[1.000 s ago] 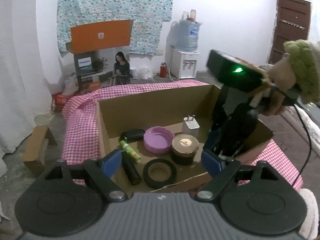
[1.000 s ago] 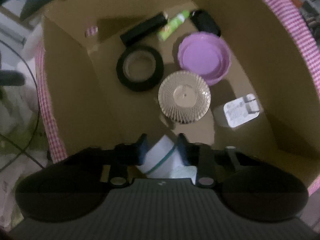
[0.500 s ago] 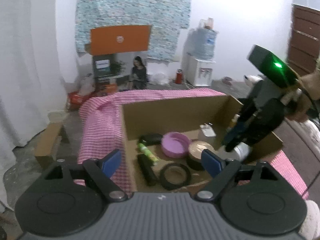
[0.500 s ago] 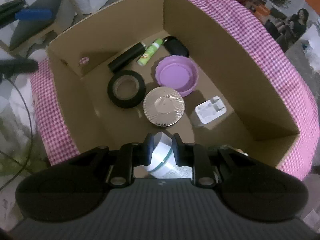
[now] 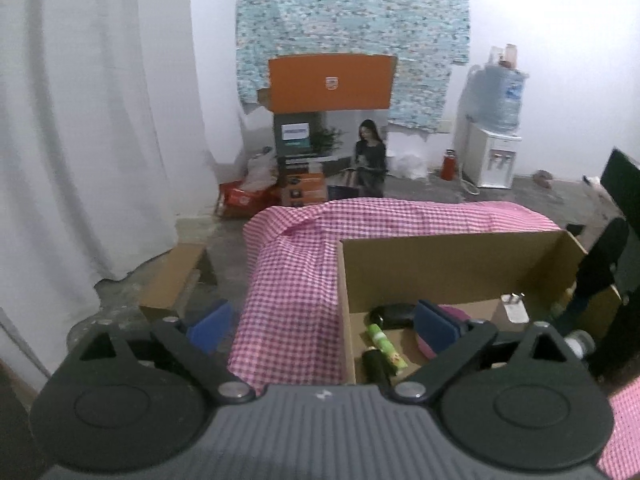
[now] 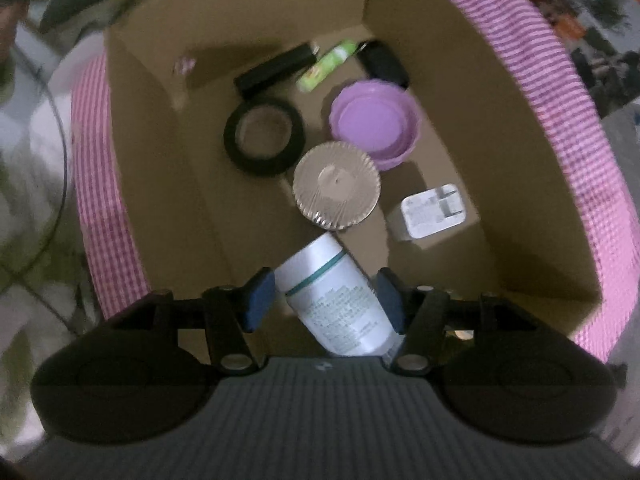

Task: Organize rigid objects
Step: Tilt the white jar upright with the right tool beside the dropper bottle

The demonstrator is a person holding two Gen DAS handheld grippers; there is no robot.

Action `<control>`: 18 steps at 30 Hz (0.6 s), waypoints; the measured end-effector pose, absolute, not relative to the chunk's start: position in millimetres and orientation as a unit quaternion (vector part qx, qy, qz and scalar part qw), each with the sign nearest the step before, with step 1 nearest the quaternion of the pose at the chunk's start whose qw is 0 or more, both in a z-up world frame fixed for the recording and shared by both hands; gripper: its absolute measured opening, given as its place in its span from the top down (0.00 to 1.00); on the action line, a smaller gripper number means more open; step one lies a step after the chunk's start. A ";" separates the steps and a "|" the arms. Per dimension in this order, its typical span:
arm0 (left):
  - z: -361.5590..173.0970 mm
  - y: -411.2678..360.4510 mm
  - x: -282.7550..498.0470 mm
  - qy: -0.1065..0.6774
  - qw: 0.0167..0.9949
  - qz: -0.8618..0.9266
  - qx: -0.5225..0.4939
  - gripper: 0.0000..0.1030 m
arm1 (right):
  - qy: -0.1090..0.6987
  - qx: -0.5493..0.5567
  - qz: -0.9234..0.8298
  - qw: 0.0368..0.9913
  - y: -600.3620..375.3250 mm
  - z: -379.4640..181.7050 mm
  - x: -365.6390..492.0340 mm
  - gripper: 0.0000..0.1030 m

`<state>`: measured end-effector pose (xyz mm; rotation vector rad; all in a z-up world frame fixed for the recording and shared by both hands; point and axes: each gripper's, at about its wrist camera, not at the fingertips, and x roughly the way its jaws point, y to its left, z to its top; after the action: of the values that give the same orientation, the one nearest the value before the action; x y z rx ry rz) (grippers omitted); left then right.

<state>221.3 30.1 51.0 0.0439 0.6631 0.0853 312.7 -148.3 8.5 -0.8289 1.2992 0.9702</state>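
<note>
Pointing down into the cardboard box (image 6: 460, 100), my right gripper (image 6: 325, 298) has its jaws opening. A white bottle with a teal band (image 6: 336, 296) lies tilted between them, and the pads stand off its sides. On the box floor are a black tape roll (image 6: 264, 136), a purple lid (image 6: 374, 120), a gold-topped jar (image 6: 336, 190), a white charger (image 6: 434, 210), a black tube (image 6: 274, 68), a green tube (image 6: 328, 64) and a black case (image 6: 382, 62). My left gripper (image 5: 322, 330) hangs over the box's left corner (image 5: 348, 248), its jaws opening wide with nothing between them.
A pink checked cloth (image 5: 296, 280) covers the surface under the box. Beyond it stand an orange printed carton (image 5: 330, 80), a water dispenser (image 5: 494, 156) and white curtains (image 5: 100, 120). A low cardboard piece (image 5: 176, 276) lies on the floor at the left.
The right jaws have parted and let go of the white bottle, which now lies lower in the box. The left gripper swung left, so the box sits at lower right of its view.
</note>
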 end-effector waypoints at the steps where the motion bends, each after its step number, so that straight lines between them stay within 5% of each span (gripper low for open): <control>1: 51.0 28.7 224.1 0.327 0.944 0.044 0.022 0.03 | 0.568 -0.365 0.426 0.603 -147.2 5.0 313.6 0.46; 18: 45.6 2.5 241.4 0.335 0.941 0.032 0.033 0.03 | 0.571 -0.375 0.484 0.546 -125.2 -29.6 321.9 0.49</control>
<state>241.4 2.5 45.6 0.0673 0.6836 0.0651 321.9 -125.2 -29.6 -0.8895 1.3545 1.1483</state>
